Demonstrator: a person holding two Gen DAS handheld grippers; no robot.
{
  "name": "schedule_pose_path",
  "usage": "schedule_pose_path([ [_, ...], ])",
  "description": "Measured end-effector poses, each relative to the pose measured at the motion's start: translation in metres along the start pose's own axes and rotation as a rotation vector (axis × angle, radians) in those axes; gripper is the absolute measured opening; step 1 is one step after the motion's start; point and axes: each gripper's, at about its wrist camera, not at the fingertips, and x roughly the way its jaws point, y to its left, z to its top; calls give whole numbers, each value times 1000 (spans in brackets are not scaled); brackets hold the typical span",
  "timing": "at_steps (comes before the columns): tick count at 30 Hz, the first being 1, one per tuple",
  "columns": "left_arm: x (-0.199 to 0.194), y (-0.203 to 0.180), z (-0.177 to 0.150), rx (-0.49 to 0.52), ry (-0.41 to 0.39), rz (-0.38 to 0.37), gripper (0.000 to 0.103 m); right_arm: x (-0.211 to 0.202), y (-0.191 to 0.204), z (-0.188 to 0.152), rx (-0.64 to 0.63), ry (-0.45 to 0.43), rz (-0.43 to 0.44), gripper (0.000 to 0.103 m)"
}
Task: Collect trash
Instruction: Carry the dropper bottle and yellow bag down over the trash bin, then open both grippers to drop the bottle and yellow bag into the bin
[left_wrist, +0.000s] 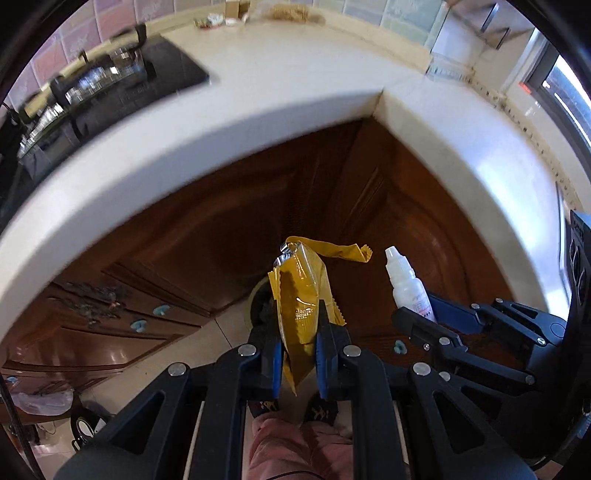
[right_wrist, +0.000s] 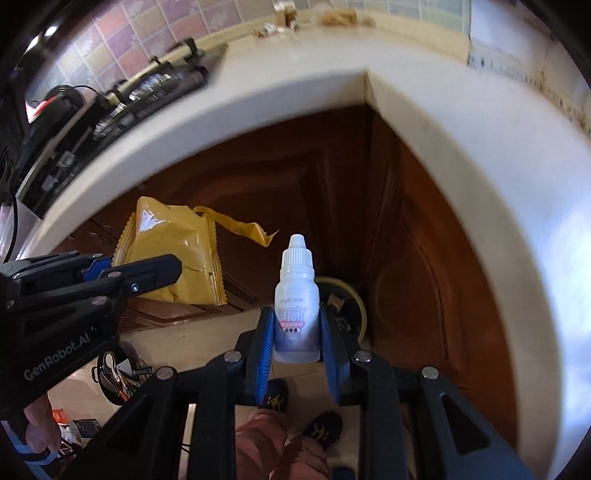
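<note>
Cream L-shaped bench over a tiled floor

The bench (left_wrist: 258, 85) bends at an inner corner; left of that corner a black gas hob (left_wrist: 110, 81) sits on it, and beyond the hob, against the tiled wall, lie small scraps and a tan fibrous clump (left_wrist: 291, 13). Below the corner, on the pale floor (left_wrist: 177, 354), a round bin (right_wrist: 351, 306) stands close against the brown cabinet doors, and further left lie a clear bag (left_wrist: 40, 400) and some clutter
</note>
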Motion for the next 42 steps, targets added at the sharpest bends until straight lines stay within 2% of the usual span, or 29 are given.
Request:
schedule_pose_path([
  [8,121,20,-16,-21,87,-35,12,109,-35,-30,98,101,-60,25],
  [12,180,24,-21,-12,111,-46,12,154,-50,-39,125,105,-82,25],
  [17,237,25,-28,24,122,-52,13,205,-60,-45,157,118,-81,25],
  [20,261,25,-32,37,133,-47,21,230,-64,-50,166,128,-75,25],
  [23,276,32,-35,49,145,-35,29,252,-69,-46,179,141,-67,25],
  [25,286,37,-39,57,154,-21,49,264,-70,-47,187,146,-65,25],
  [27,291,39,-40,63,155,-8,58,272,-68,-48,191,150,-62,25],
  [31,292,50,-46,82,149,28,60,286,-64,-46,188,159,-52,25],
  [38,282,64,-52,71,140,49,63,300,-52,-36,190,176,-31,26],
  [42,280,72,-51,41,126,66,70,302,-49,-40,189,162,-32,50],
])
